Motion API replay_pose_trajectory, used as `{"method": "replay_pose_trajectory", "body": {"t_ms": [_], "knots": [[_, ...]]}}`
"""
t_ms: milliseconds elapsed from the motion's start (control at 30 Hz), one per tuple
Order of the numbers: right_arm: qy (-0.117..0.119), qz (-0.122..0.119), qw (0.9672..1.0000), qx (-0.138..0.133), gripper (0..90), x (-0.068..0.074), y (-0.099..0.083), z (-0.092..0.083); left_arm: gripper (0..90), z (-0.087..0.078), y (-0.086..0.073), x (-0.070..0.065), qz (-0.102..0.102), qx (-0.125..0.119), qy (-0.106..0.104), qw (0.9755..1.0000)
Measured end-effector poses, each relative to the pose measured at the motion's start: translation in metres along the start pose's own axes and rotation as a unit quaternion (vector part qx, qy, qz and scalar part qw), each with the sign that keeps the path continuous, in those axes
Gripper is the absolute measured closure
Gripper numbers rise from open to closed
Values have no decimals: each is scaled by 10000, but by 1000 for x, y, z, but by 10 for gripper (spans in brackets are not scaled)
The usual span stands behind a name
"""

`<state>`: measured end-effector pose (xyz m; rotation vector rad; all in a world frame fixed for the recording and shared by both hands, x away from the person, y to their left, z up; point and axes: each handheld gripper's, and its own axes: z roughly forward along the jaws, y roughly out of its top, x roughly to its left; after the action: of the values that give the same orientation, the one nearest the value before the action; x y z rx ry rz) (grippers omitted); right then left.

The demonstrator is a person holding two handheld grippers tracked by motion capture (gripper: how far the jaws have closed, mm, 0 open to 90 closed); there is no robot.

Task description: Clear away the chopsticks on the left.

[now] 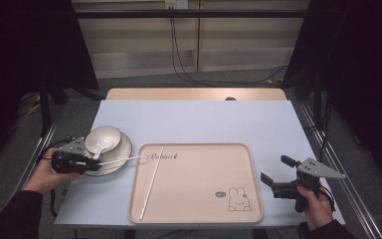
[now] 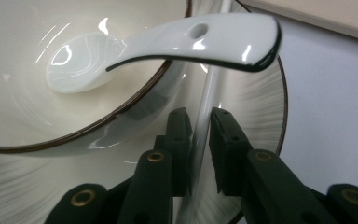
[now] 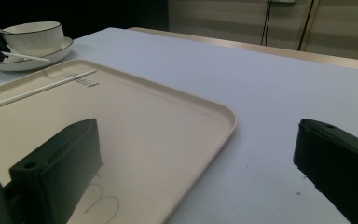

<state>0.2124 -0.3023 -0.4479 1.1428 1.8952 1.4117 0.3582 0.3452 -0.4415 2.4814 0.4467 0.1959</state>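
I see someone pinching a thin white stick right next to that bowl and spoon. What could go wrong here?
The left tool grips one chopstick beside the bowl. Swinging it could catch the spoon, whose handle overhangs the bowl's rim, and tip it out. The smooth, thin stick might also slip or twist between the jaws before reaching the tray.

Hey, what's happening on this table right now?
A person holds a gripper in each hand. The left gripper is shut on a white chopstick over the plate, which carries a bowl with a spoon in it. A second chopstick lies on the tray. The right gripper is open beside the tray, holding nothing.
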Motion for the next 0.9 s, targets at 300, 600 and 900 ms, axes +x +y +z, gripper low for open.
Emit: {"method": "replay_pose_trajectory", "body": {"t_ms": [300,600,900], "knots": [[-3,8,10000,-2,5,0,0,0,844,-4,3,-3,-127,-69,-123,9998],[-17,24,10000,-21,5,-1,0,0,846,-11,5,-10,-538,-360,-227,9976],[-2,21,10000,-15,5,0,0,0,847,-19,8,-19,-988,-636,-286,9927]]}}
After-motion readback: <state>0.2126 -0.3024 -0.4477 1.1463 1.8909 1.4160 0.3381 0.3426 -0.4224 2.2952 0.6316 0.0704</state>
